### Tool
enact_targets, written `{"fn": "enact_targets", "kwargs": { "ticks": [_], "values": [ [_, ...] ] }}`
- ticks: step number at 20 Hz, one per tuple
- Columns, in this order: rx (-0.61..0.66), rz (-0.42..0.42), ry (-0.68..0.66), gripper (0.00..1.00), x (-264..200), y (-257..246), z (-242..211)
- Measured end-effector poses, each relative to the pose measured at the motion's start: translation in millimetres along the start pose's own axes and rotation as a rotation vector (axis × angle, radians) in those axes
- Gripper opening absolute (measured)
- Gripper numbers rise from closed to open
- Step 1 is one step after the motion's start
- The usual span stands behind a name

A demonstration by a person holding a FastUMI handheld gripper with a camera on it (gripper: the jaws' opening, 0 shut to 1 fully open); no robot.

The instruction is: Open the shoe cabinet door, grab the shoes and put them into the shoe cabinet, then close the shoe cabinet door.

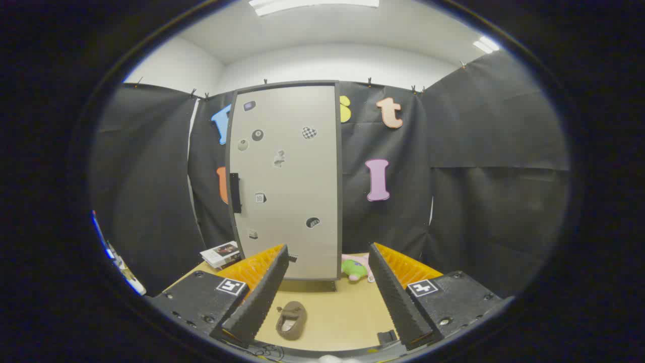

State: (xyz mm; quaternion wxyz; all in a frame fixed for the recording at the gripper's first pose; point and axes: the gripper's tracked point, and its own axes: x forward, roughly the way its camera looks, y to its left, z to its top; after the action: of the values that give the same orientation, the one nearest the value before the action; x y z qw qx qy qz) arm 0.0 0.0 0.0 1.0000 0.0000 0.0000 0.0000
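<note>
The tall pale-grey shoe cabinet with a dark frame [292, 181] stands upright at the far side of the light wooden desk [347, 312], its door shut flat and dotted with small stickers, and a black handle [235, 192] sits on its left edge, which suggests the door swings from the right. The gripper [328, 297] is held back from it with its fingers spread wide and holding nothing, probably so the whole scene can be taken in before reaching for that handle. A small brown slipper-like shoe [291, 319] lies on the desk between the fingers, near them and well short of the cabinet, ready to be picked up once the door is open. To the right of the cabinet's foot lies a green and pink plush toy [356, 268]; to its left, a stack of printed booklets [221, 253].
</note>
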Motion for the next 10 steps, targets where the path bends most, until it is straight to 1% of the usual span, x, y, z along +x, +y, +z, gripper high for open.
{"fn": "enact_targets", "kwargs": {
  "ticks": [2,7,10],
  "values": [
    [-0.007,0.018,0.018,1.0,-10.9,17.5,0.4],
    [-0.041,-0.049,-0.012,1.0,-24.7,17.3,14.1],
    [-0.049,-0.052,-0.013,1.0,-33.2,25.5,15.1]
  ]
}}
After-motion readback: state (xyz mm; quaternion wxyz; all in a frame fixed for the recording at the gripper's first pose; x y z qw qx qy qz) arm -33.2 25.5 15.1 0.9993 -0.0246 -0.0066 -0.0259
